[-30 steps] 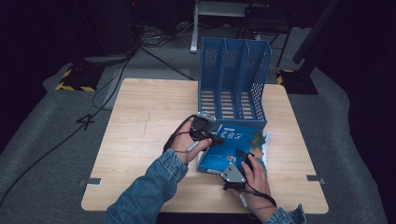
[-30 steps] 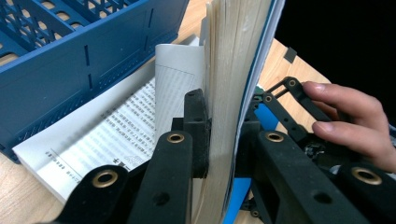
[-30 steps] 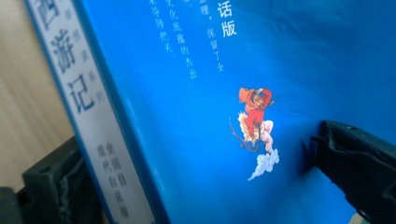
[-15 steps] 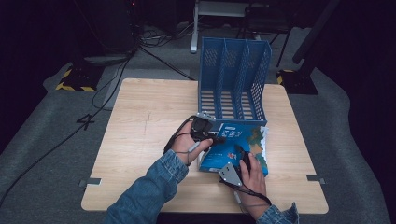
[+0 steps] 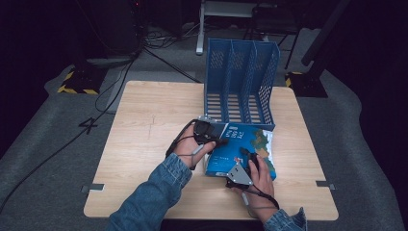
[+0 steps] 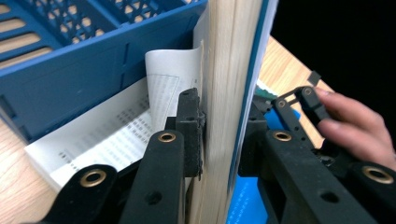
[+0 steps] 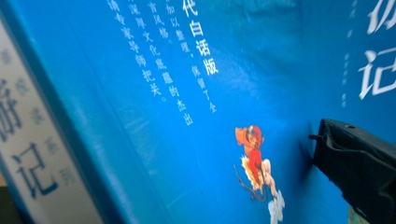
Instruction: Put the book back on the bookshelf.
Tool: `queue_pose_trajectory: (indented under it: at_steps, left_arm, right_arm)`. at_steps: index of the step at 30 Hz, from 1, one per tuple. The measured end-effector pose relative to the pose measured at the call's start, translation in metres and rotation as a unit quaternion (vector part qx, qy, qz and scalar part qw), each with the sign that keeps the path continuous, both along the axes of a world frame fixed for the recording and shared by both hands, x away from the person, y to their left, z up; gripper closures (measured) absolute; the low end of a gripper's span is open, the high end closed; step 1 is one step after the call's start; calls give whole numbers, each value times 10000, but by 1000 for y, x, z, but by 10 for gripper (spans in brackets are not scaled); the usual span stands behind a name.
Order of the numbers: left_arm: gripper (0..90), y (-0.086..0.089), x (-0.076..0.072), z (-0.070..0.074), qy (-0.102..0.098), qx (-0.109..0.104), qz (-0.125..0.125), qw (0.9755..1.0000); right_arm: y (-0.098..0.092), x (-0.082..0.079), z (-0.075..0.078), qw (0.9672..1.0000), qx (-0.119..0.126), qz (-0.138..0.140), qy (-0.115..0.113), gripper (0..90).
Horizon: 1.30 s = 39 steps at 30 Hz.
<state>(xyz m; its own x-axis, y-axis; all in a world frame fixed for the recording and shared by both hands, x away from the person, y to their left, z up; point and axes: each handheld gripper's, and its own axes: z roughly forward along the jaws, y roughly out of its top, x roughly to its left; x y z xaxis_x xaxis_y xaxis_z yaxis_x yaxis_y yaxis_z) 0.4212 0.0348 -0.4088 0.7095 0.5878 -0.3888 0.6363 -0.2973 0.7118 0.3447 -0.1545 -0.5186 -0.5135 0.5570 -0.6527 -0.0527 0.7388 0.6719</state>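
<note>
A blue book (image 5: pixel 243 142) with white Chinese lettering lies on the table in front of the blue file rack (image 5: pixel 240 82). My left gripper (image 5: pixel 219 141) is at the book's left edge. In the left gripper view it (image 6: pixel 222 126) is shut on the book's page block and cover (image 6: pixel 226 56), which stand upright between the jaws. My right gripper (image 5: pixel 245 156) is at the book's near edge. In the right gripper view one black finger (image 7: pixel 355 158) presses on the blue cover (image 7: pixel 187 93); the other finger is hidden behind the book.
The rack has three upright compartments and stands at the back middle of the wooden table (image 5: pixel 144 125). A white printed page (image 6: pixel 112 135) curls away from the book beside the rack's wall (image 6: pixel 70 70). Cables (image 5: pixel 120 77) run across the floor to the left.
The right gripper has shifted slightly left along the book's near edge. The left gripper keeps its hold at the same place.
</note>
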Motion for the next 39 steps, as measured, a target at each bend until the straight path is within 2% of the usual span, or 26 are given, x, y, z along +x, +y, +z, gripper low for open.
queue_pose_trajectory:
  at_steps: [2,5,9,12,19,22,29,31,36,39]
  left_arm:
    - [763,1,0,-1,14,6,7,10000]
    - [764,1,0,-3,48,58,63,10000]
    - [765,-1,-3,-7,91,214,61,9997]
    - [782,-4,-5,-10,139,329,47,9994]
    - [791,-4,-6,-10,219,270,88,9994]
    - [790,-3,-6,-11,217,245,83,9994]
    - [770,4,0,-15,216,230,104,9994]
    - [777,9,4,-18,328,164,152,9992]
    - [789,9,4,-19,351,121,104,9993]
    - [795,9,4,-18,382,94,95,9992]
  right_arm:
    - [0,1,0,10000,24,9,28,5]
    - [0,3,2,9998,92,21,200,5]
    - [0,5,3,9992,143,44,365,4]
    - [0,5,3,9990,169,31,401,3]
    - [5,5,3,9992,141,20,374,4]
    - [11,5,5,9993,-9,19,363,3]
    - [10,5,5,9992,24,54,386,13]
    - [10,4,6,9993,-78,90,361,30]
    - [8,0,8,9987,-373,178,297,85]
    - [4,-2,8,9987,-367,179,299,92]
